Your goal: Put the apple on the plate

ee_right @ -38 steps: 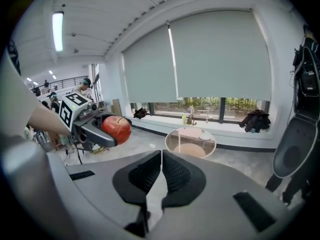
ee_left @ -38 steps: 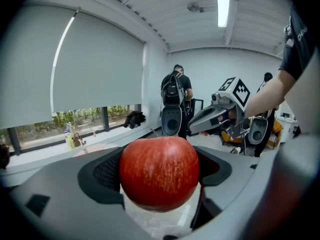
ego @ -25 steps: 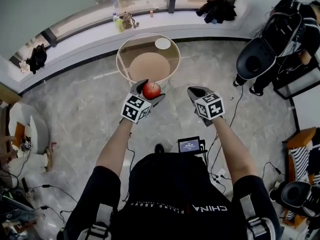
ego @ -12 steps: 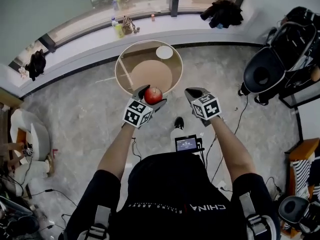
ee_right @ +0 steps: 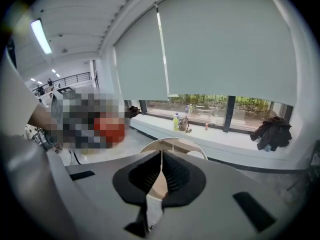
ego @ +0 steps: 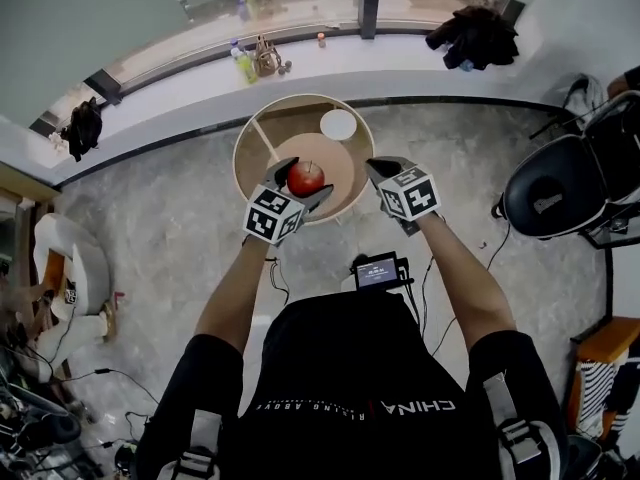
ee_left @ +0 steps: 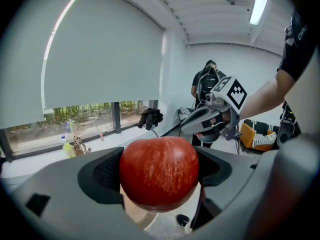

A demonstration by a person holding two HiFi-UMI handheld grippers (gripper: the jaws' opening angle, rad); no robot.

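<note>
While left tool (ego: 304, 180) pinches apple (ee_left: 159, 173) | right tool (ego: 374, 165) pressed together | plate (ego: 338, 124) on table (ego: 241, 140)

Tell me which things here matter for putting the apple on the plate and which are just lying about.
For the job: apple, held in the left gripper; plate; round table.
Lying about: yellow bottle; black jacket; office chair.

Round wooden table (ego: 255, 123): the left gripper (ego: 305, 176) and right gripper (ego: 372, 166) are covering its near rim.
Red apple (ee_left: 159, 173): black pads (ee_left: 107, 173) are hiding its flanks.
Windowsill bottles (ego: 243, 63): appearing too small to identify.
</note>
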